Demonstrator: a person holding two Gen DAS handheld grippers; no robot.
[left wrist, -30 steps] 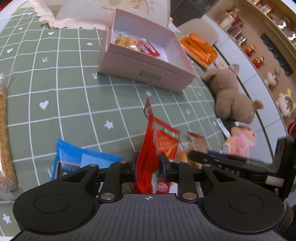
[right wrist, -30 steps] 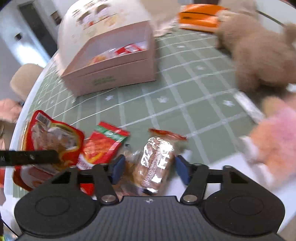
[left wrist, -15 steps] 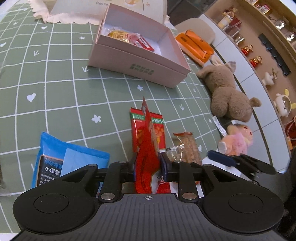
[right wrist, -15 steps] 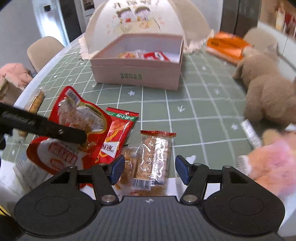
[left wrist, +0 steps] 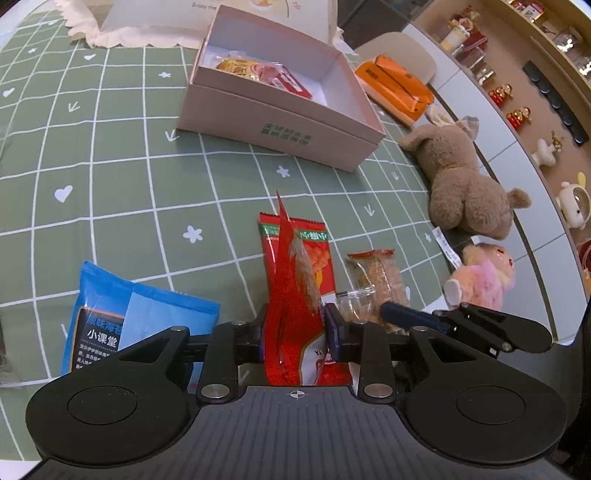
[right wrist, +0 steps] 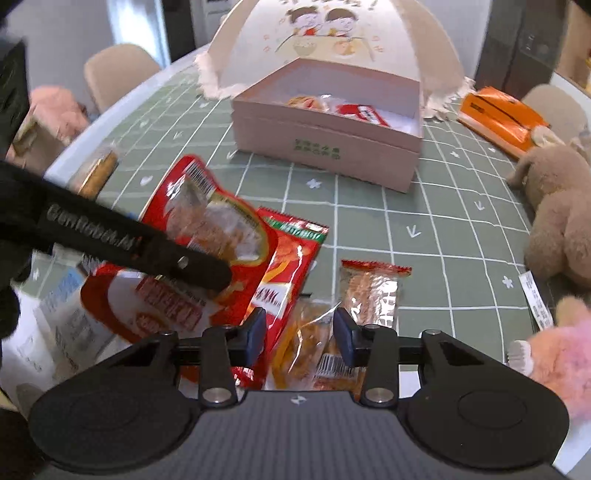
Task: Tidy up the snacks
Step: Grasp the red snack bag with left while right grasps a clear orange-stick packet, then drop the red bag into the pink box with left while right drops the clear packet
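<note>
My left gripper (left wrist: 294, 325) holds a red snack pouch (left wrist: 288, 295) upright and edge-on; its jaws are opening, though the pads still touch the pouch. The right wrist view shows the same pouch (right wrist: 221, 236) lifted, with a left finger (right wrist: 177, 258) across it. My right gripper (right wrist: 299, 326) hangs low over a clear packet of orange sticks (right wrist: 299, 343) and its jaws are closing around it. A red-green packet (right wrist: 291, 258) and a cracker packet (right wrist: 369, 291) lie beside it. The open pink box (left wrist: 280, 125) stands further back with a few snacks inside.
A blue pouch (left wrist: 122, 317) lies at the near left. A brown plush (left wrist: 461, 184) and a pink plush (left wrist: 484, 280) sit along the right edge. An orange pack (left wrist: 395, 85) lies behind the box, next to a domed food cover (right wrist: 332, 33). A long stick packet (right wrist: 98, 171) lies far left.
The right gripper rolled level and slid left from the cracker packet to the clear orange-stick packet, its jaws narrowing. The left gripper stays put with the red pouch, jaws slightly wider.
</note>
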